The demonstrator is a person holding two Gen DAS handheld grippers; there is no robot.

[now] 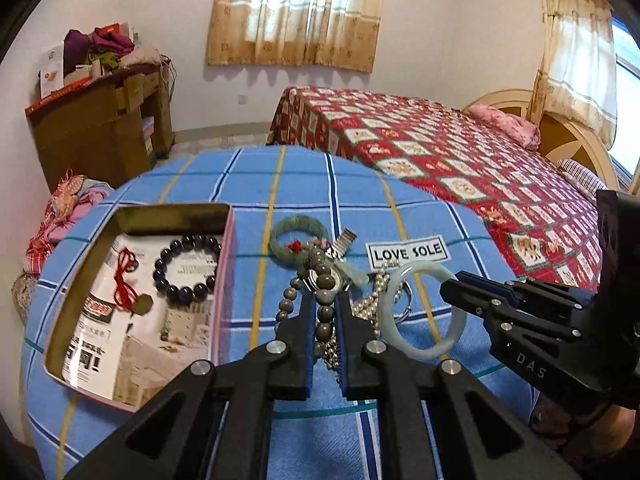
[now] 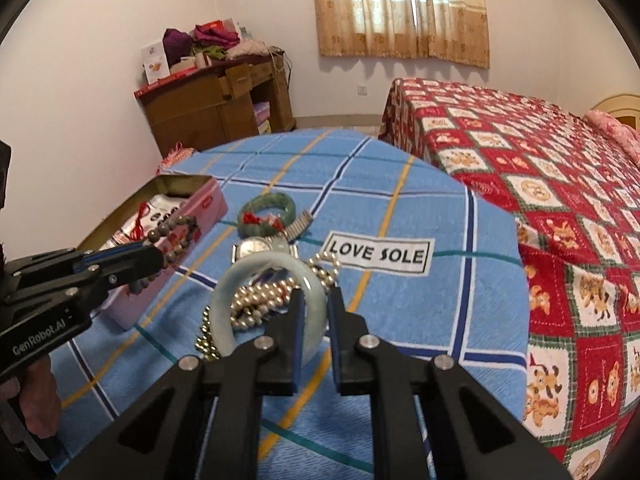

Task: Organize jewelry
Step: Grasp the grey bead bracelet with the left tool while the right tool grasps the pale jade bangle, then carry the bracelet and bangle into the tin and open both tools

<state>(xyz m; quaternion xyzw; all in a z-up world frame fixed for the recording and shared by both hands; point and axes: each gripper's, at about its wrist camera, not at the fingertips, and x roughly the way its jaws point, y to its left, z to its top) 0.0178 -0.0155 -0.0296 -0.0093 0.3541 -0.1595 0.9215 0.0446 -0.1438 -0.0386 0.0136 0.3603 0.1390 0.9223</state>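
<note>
The left gripper [image 1: 323, 305] is closed on a limp bead string [image 1: 325, 312], lifted just right of the tin [image 1: 224, 276]. The right gripper [image 2: 314, 300] pinches the pale bangle [image 2: 232, 320] by its rim, farther right; it looks stiff, slick and breakable.

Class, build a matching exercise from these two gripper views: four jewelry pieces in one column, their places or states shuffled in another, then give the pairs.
1. pale jade bangle
2. grey bead string
3. dark bead bracelet
4. dark green bangle

A. lying inside the tin
B. held by the left gripper
C. on the cloth, beyond the watch
D. held by the right gripper

Pairs: 1-D, 2-B, 3-A, 4-C
</note>
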